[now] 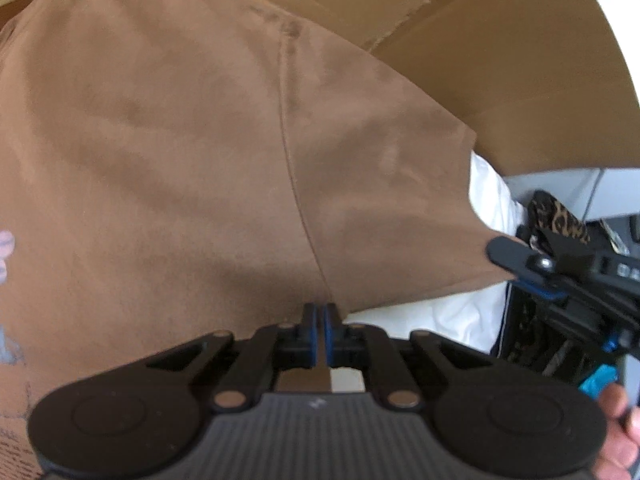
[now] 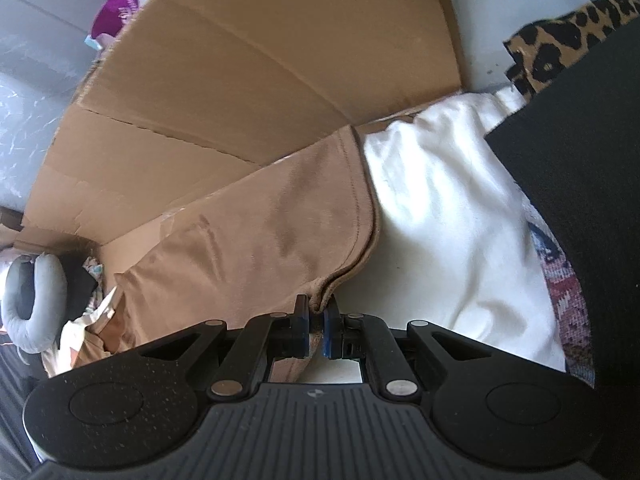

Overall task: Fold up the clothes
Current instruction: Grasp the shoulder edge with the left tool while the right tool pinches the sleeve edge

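Left claw: my left claw (image 1: 323,312) is clenched on the brown T-shirt (image 1: 180,140), pinching it at the seam where the sleeve joins the body.
Right claw: my right claw (image 2: 316,316) is clenched on the hemmed edge of the same shirt's sleeve (image 2: 280,224); from the left wrist I see it gripping the sleeve's corner (image 1: 516,260).
Shirt: it is spread over flattened cardboard (image 2: 248,80), the sleeve end reaching onto a white cloth (image 2: 440,208).
Surface: the cardboard lies with creased flaps; the white cloth lies just beside it, under the sleeve.
Room: a leopard-print fabric (image 2: 560,48) at the upper right, a grey curved cushion (image 2: 36,304) at the far left, a patterned rug (image 2: 568,304) past the white cloth.
Writing: a pale print on the shirt (image 1: 6,256), cut off at the frame edge and unreadable; a purple and white package (image 2: 120,8) whose lettering is too blurred to read.
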`<move>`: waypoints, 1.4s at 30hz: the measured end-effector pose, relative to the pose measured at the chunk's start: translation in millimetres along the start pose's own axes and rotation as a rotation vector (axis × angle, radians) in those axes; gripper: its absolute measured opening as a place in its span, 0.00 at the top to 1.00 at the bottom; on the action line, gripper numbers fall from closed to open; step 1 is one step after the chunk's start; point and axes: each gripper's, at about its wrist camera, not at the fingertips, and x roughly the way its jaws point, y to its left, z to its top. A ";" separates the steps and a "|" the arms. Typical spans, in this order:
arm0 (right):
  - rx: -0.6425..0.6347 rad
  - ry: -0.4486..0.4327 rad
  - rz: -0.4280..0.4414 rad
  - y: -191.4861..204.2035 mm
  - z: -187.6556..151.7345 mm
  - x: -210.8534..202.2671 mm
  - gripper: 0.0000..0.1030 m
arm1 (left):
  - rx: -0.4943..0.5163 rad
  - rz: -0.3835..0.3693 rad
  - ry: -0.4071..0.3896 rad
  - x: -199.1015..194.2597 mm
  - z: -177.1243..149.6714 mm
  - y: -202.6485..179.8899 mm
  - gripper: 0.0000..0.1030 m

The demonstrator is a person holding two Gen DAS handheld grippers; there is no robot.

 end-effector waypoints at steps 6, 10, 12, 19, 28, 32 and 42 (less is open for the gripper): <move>-0.031 -0.022 0.049 16.8 2.2 -13.6 0.96 | -0.104 -0.018 -0.020 5.1 -4.7 12.5 0.96; -0.061 -0.016 0.049 24.2 1.7 -17.3 0.96 | -0.166 -0.033 -0.033 5.3 -9.8 18.9 0.97; -0.082 -0.011 0.045 25.8 0.7 -17.0 0.96 | -0.170 -0.033 -0.034 2.5 -11.0 20.3 0.97; -0.038 -0.020 0.025 3.7 -0.3 -15.2 0.96 | -0.154 -0.018 -0.060 -14.0 -6.3 27.2 0.97; -0.009 -0.023 0.075 2.8 -1.2 -16.5 0.96 | -0.223 -0.099 -0.081 -19.2 -11.0 37.2 0.97; -0.060 -0.013 0.096 19.6 -0.9 -17.7 0.96 | -0.267 -0.114 -0.082 -14.0 -16.4 35.6 0.97; -0.245 0.043 0.122 65.3 -9.0 -13.0 0.97 | -0.363 -0.148 -0.064 5.9 -24.7 42.9 0.97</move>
